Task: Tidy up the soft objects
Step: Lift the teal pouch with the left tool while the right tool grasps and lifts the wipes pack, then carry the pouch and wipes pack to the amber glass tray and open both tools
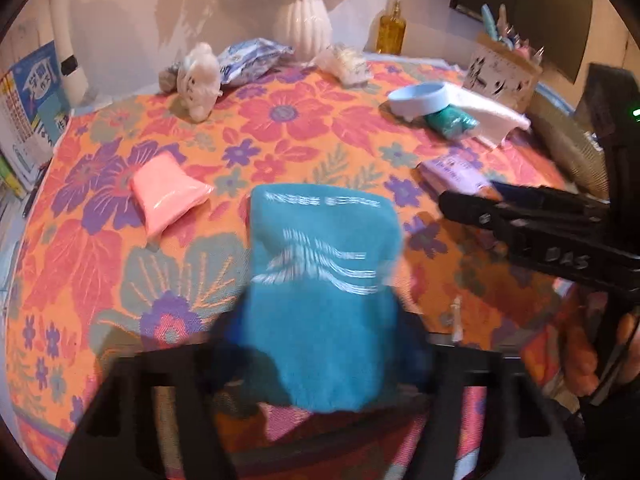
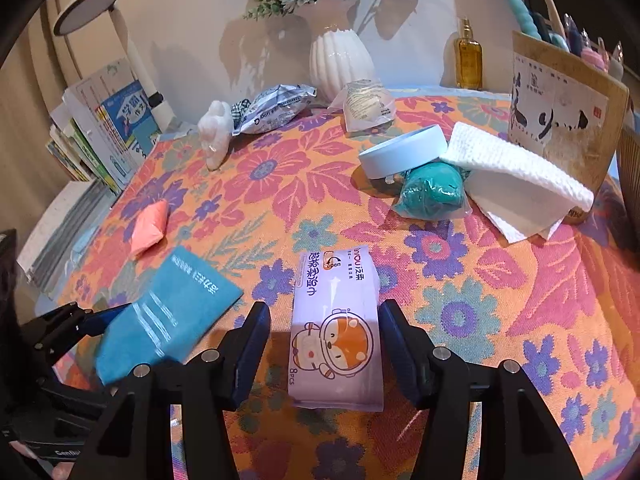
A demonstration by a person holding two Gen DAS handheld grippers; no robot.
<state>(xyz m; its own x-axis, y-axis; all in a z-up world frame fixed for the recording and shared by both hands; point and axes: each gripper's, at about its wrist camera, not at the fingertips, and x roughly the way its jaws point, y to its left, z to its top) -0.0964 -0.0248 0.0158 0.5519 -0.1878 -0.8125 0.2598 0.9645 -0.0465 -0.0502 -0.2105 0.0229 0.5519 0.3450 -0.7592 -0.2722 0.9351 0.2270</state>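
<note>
- Counter under a floral cloth fills both views, with soft things scattered over it.
- Left hand-held gripper, at the bottom centre of the left wrist view, has its blue pads pressed on the near end of a teal towel; the picture is blurred there. In the right wrist view the towel lies at the lower left, its far end on the cloth.
- Right hand-held gripper, at the bottom centre of its own view, stands partly open around a wipes pack. The right finger looks to be at the pack's edge and the left finger stands clear of it; the pack lies flat on the cloth.
- Pink pouch lies at the left, beyond the towel.
- Teal bag sits right of centre, touching a pale blue ring and a folded white cloth.
- White plush, a blue-white packet and a clear packet lie along the far edge, near a white vase.
</note>
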